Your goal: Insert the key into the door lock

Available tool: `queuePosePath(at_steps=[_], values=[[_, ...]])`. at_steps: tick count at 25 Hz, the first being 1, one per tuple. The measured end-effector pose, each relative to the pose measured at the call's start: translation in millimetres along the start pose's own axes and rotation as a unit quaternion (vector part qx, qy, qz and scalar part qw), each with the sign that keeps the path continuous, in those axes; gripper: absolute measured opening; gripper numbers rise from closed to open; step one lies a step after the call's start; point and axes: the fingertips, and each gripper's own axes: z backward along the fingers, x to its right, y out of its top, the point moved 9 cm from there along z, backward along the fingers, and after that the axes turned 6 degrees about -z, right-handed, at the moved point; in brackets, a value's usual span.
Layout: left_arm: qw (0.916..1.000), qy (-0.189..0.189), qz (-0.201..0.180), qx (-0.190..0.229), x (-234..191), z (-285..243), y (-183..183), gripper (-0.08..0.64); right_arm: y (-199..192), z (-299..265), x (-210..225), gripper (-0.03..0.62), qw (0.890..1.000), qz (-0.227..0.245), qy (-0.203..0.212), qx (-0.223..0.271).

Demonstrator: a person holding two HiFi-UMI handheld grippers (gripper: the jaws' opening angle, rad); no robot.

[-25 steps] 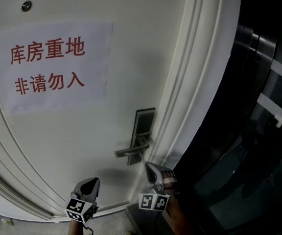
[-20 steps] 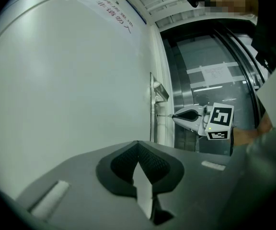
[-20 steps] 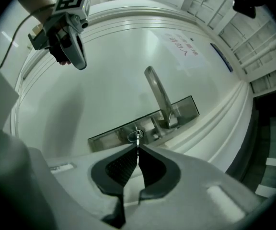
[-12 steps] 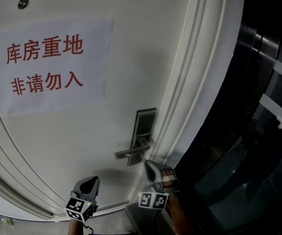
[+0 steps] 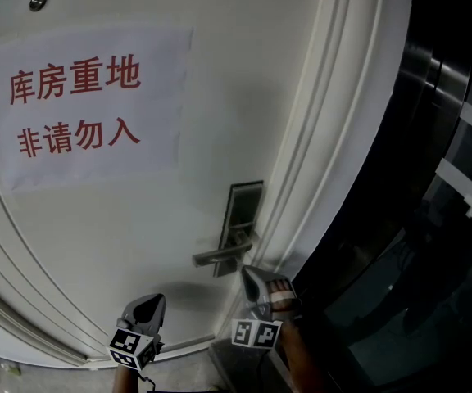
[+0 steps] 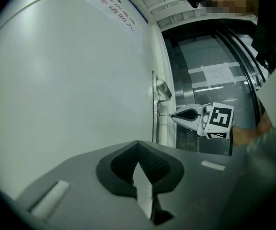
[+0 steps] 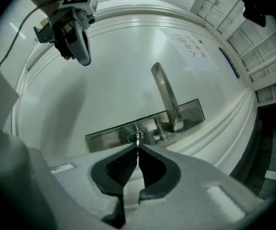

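While the right gripper clamps the key, misalignment is the chief hazard
Jaws pinch the key's head; its tip meets the keyway in the lock plate, beside the lever handle; depth of entry cannot be told; wrist roll or tilt could bind or bend the blade, or twist it in the pads; the left gripper, jaws together and empty, hangs clear of the door.

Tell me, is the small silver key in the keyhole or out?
In, at its tip: the small silver key, pinched in the shut right gripper, meets the round keyhole on the grey lock plate. Depth: cannot tell.
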Motion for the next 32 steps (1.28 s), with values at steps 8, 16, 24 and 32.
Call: queuePosePath(at_steps=[8, 16, 24, 32], values=[[1.0, -0.001, -0.001, 0.002, -2.3, -1.2, 1.6, 0.003, 3.9, -2.3, 2.1, 0.009, 0.997, 0.077, 0.002, -0.02], [0.9999, -0.01, -0.001, 0.005, 0.9, -1.7, 3.0, 0.003, 10.4, -13.0, 1.0, 0.009, 0.987, 0.153, 0.005, -0.036], [1.0, -0.004, -0.001, 0.004, -3.3, 4.4, 3.0, 0.003, 10.5, -19.6, 0.8, 0.009, 0.988, 0.147, 0.008, -0.04], [1.0, 0.002, -0.006, 0.003, -6.4, 10.6, 4.8, 0.003, 11.3, -25.8, 1.8, 0.009, 0.988, 0.15, 0.017, -0.044]])
